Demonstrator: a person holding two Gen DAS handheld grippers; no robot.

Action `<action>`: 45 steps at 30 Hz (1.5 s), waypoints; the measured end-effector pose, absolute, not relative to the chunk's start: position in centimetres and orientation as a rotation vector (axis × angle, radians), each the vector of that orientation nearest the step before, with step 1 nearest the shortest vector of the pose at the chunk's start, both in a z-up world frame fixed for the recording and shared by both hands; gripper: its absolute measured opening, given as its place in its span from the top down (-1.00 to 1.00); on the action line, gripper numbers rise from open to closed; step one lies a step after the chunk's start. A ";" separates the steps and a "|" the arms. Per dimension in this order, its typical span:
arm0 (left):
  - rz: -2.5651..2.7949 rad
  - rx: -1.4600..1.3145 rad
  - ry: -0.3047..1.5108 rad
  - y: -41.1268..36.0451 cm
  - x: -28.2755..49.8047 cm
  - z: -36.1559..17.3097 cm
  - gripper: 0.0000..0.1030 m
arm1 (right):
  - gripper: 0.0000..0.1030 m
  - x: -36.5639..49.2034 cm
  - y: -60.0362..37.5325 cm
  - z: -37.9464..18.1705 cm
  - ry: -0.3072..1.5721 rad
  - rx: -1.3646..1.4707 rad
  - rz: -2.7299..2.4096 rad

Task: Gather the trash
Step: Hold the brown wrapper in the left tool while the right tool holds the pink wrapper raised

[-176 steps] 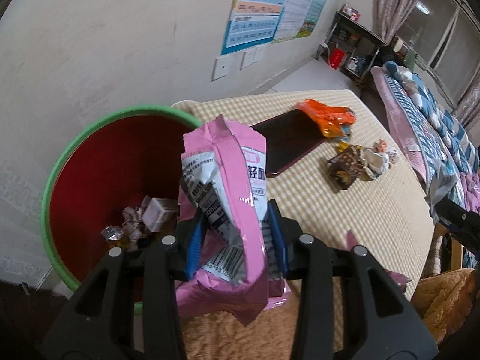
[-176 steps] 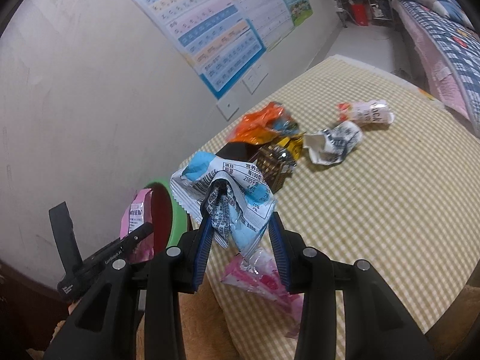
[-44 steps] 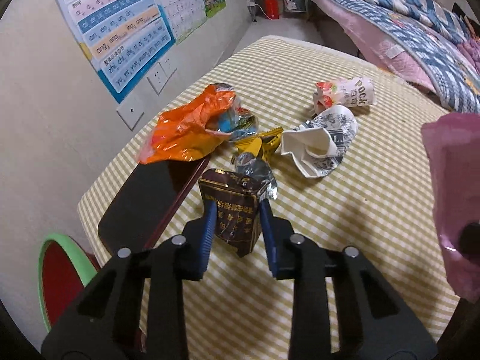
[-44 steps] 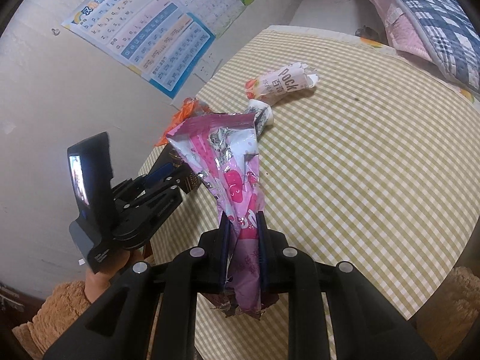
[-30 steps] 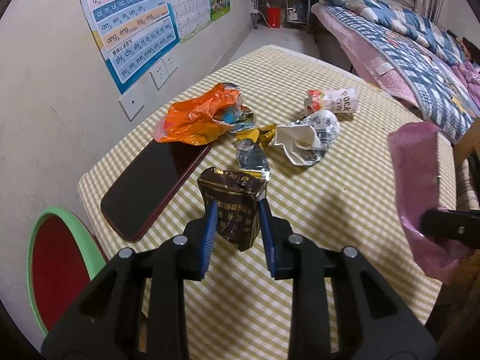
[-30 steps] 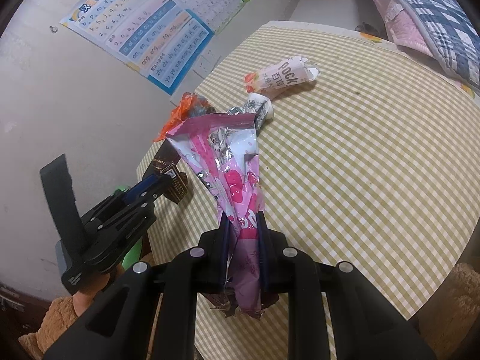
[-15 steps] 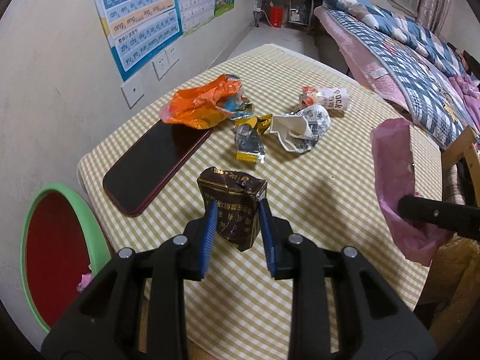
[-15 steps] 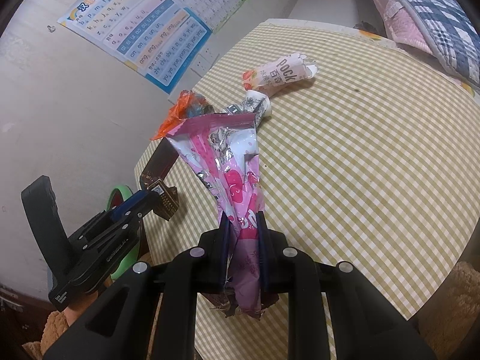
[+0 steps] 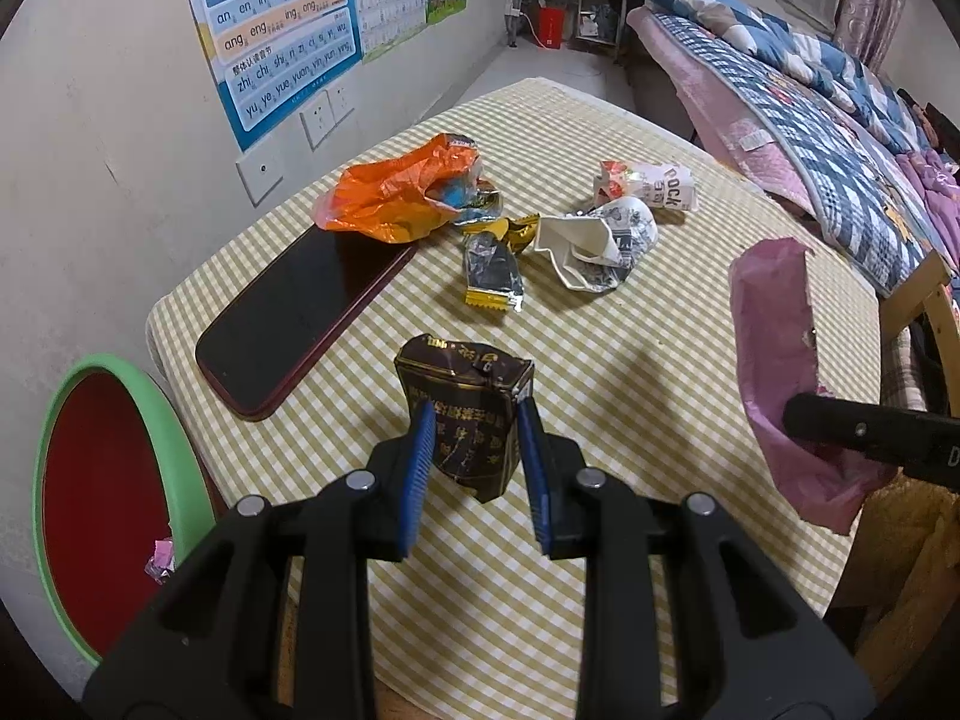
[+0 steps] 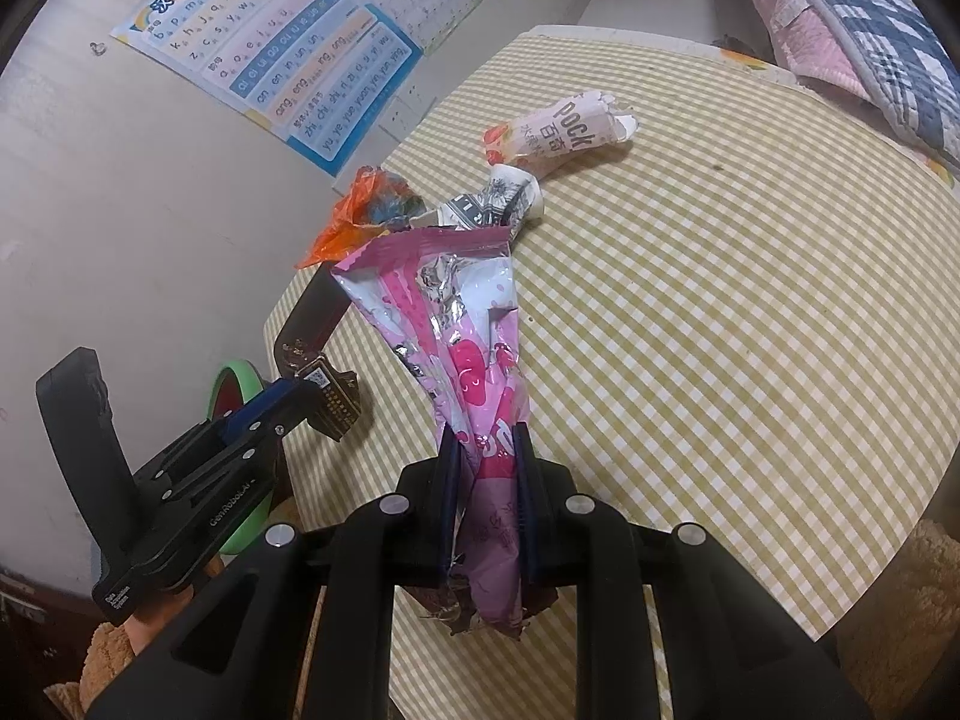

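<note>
Two views differ: only the left wrist view shows the red bin (image 9: 102, 480) interior, lower left. Centre, left hand-held gripper (image 9: 474, 450) clamps upright brown packet (image 9: 465, 405). Right hand-held gripper (image 10: 483, 492) clamps pink wrapper (image 10: 462, 336), long axis pointing up-frame above the checked surface (image 10: 720, 330).

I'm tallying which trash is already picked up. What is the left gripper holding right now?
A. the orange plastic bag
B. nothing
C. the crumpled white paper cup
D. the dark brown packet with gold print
D: in the left wrist view the left gripper has its blue pads pressed on both sides of the dark brown packet, lifted clear of the checked tablecloth.
</note>
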State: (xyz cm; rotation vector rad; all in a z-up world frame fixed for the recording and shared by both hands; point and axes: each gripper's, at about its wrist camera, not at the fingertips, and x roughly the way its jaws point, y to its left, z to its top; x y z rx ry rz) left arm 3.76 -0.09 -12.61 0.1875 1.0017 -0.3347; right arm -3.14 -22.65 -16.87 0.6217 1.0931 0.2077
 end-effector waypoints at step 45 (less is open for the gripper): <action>-0.333 0.169 1.023 0.4 3.7 -13.3 0.47 | 0.65 -3.1 -22.4 -17.1 1.094 0.612 0.214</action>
